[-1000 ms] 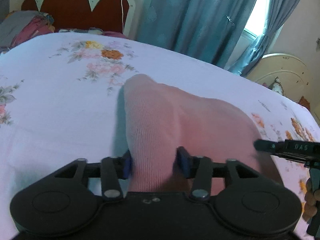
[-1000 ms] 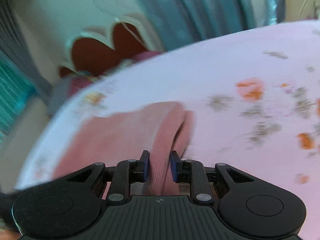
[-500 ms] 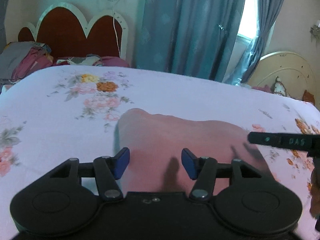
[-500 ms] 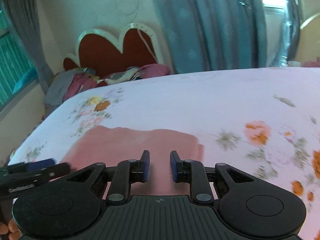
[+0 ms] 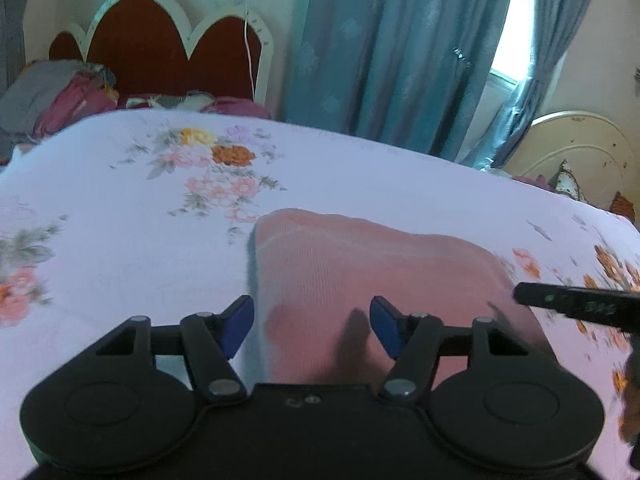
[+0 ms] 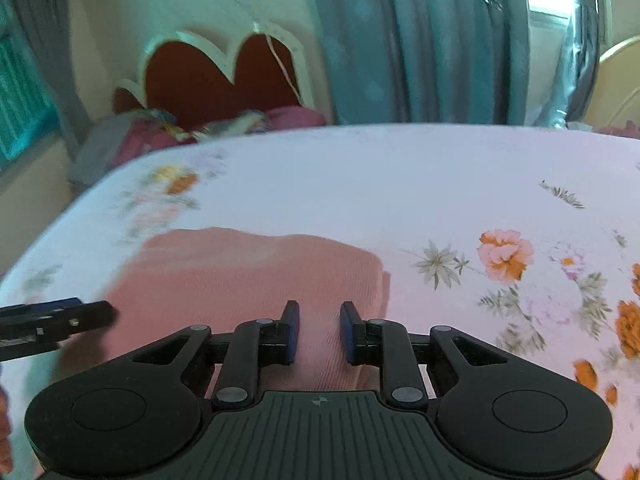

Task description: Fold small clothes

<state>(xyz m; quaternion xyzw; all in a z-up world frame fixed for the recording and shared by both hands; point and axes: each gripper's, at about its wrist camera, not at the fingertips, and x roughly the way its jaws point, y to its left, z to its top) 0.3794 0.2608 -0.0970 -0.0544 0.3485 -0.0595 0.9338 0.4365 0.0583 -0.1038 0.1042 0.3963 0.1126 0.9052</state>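
My left claw (image 5: 312, 326) stands wide, its jaws having just been opening, and nothing is pinched: the blue pads (image 5: 239, 322) hang clear above the pink cloth (image 5: 360, 268), one pad over the cloth's left edge, the other over its middle, with a pad's shadow falling on the fabric between them. My right claw (image 6: 319, 330) is narrow, a slim gap left between its pads (image 6: 291, 330), and I see only the ribbed pink cloth (image 6: 248, 276) lying flat below that gap, not gripped; the pads do not press on it. The cloth lies folded into a rough rectangle on the bed (image 5: 100, 240), near the edge closest to me, with both claws poised over its near side, the left one toward its left end and the right one toward its right end. In the left view the tip of the right claw pokes in from the right edge, beside the cloth's right corner; in the right view the tip of the left claw enters from the left edge over the cloth's left part. The sheet around the cloth is white with printed flowers (image 6: 506, 254), orange and pink. Beyond the bed stand a scalloped red headboard (image 5: 160, 52), a heap of bedding (image 5: 60, 96) at its foot, blue curtains (image 5: 400, 48) and a bright window (image 5: 512, 20).
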